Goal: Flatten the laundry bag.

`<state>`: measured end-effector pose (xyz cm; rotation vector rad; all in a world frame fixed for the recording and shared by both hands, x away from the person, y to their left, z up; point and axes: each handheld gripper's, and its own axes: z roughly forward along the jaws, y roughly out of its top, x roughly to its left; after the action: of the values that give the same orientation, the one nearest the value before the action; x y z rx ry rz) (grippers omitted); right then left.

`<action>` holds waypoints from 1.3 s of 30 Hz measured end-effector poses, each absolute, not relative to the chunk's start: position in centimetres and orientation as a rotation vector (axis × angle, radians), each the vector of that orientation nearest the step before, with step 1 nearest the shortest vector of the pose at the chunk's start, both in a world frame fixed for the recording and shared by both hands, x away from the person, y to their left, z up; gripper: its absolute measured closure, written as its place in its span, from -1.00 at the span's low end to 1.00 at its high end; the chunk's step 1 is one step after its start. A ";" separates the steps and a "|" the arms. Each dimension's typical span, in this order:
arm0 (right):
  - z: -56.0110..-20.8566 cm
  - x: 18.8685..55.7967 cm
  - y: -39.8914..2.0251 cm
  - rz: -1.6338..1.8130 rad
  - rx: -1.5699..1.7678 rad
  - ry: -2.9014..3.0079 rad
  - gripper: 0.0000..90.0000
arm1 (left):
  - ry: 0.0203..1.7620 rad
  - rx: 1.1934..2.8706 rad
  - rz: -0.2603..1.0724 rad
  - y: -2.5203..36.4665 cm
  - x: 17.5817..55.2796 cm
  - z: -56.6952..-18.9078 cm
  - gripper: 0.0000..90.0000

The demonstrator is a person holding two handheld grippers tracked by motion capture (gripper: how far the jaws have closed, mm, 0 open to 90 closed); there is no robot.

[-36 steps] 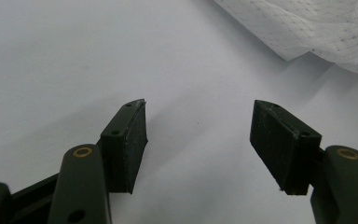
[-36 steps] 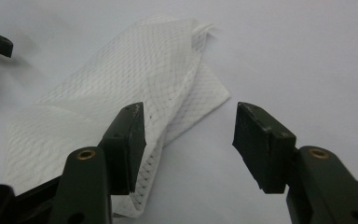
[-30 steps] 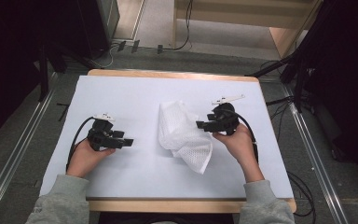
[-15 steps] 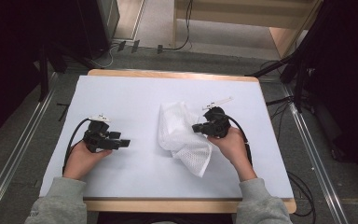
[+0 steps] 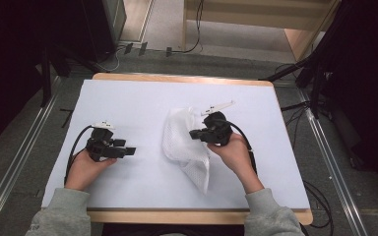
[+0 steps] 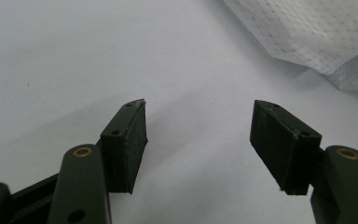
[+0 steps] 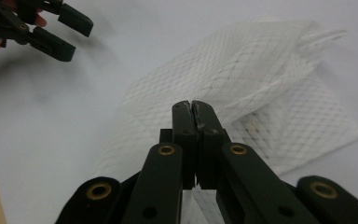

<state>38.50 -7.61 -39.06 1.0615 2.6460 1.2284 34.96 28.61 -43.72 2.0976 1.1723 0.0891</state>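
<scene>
A white mesh bag (image 5: 183, 150) lies crumpled near the middle of the white table sheet (image 5: 138, 98). My right gripper (image 5: 194, 133) is over the bag's right part, pointing left. In the right gripper view its jaws (image 7: 192, 108) are pressed together, pinching a raised fold of the mesh bag (image 7: 247, 70). My left gripper (image 5: 130, 150) rests low on the sheet to the left, pointing right toward the bag, with a clear gap to it. Its jaws stand wide apart (image 6: 200, 112) with only bare sheet between them, and a corner of the bag (image 6: 317, 37) shows beyond.
The sheet covers a wooden table with its edge (image 5: 187, 215) near the person. Metal rails run along the floor on both sides, and cables trail off to the right (image 5: 320, 196). The left gripper (image 7: 77, 39) also appears at the top left of the right gripper view.
The right gripper has moved left over the bag with its jaws now closed, and the bag's right side has bunched and folded leftward. The left gripper has stayed put.
</scene>
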 end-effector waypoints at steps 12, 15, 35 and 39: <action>-39.5 37.8 -3.9 1.243 0.965 2.711 1.00 | 1.192 2.078 0.099 29.1 34.6 -43.7 -0.17; -39.8 37.6 -2.9 1.239 0.944 2.748 1.00 | 1.197 2.079 0.103 29.3 34.5 -43.7 -0.17; -43.5 35.3 3.3 1.226 0.796 2.885 1.00 | 1.201 2.075 0.105 29.5 34.4 -43.7 -0.17; -44.2 34.8 4.3 1.199 0.780 2.925 1.00 | 1.198 2.076 0.106 29.5 34.4 -43.6 -0.17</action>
<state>34.75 4.32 -44.25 0.7797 2.9250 1.1994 34.38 29.48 -43.64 2.0764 1.1978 0.1065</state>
